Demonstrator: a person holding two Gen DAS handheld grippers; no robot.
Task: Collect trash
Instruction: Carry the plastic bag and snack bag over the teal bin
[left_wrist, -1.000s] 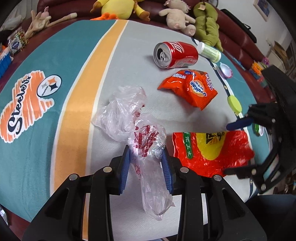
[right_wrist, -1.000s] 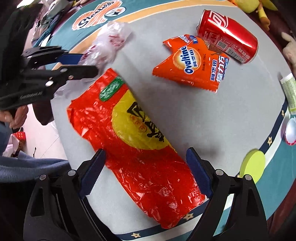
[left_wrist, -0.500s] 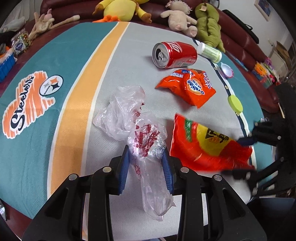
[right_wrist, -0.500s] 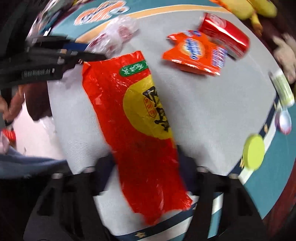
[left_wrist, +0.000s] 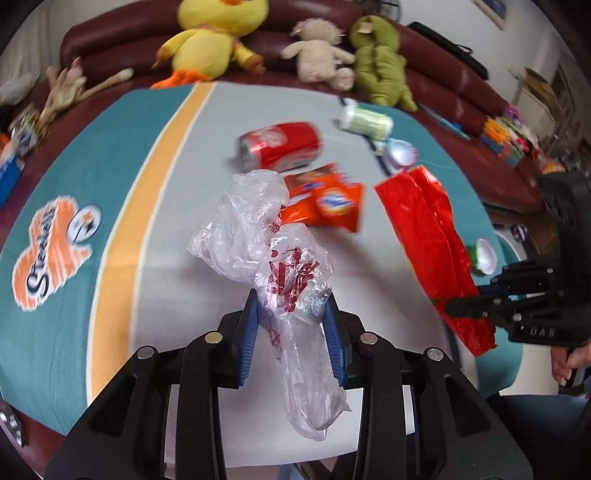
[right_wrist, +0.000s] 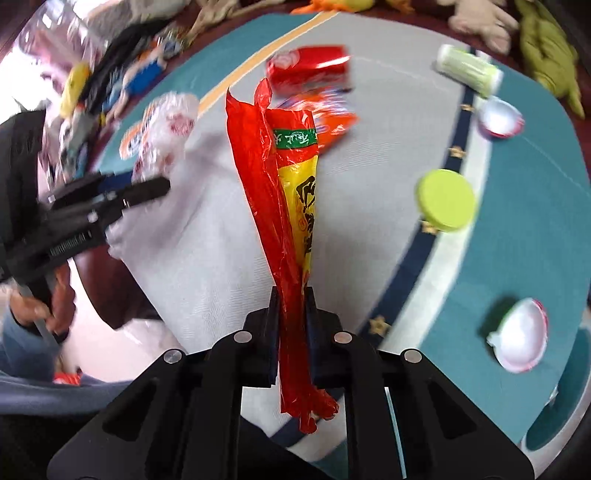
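My left gripper (left_wrist: 291, 306) is shut on a crumpled clear plastic bag (left_wrist: 258, 236) with red print, lifted off the table. My right gripper (right_wrist: 291, 299) has its jaws closing on a red and yellow snack wrapper (right_wrist: 291, 192), whose pads pinch it into a narrow strip that stands up off the cloth. The same wrapper (left_wrist: 428, 236) hangs at the right in the left wrist view, held by the right gripper (left_wrist: 461, 302). On the table lie a red soda can (left_wrist: 280, 146), an orange Ovaltine packet (left_wrist: 325, 201) and a small white-green bottle (left_wrist: 365, 120).
A teal, grey and orange cloth (left_wrist: 122, 206) covers the table. A green lid (right_wrist: 445, 199) and two white cup lids (right_wrist: 500, 118) (right_wrist: 521, 334) lie near its right edge. Plush toys (left_wrist: 214, 40) sit on a dark red sofa (left_wrist: 443, 55) behind.
The right gripper went from open over the flat red wrapper to pinching it and lifting it off the table. The left gripper rose with the plastic bag.
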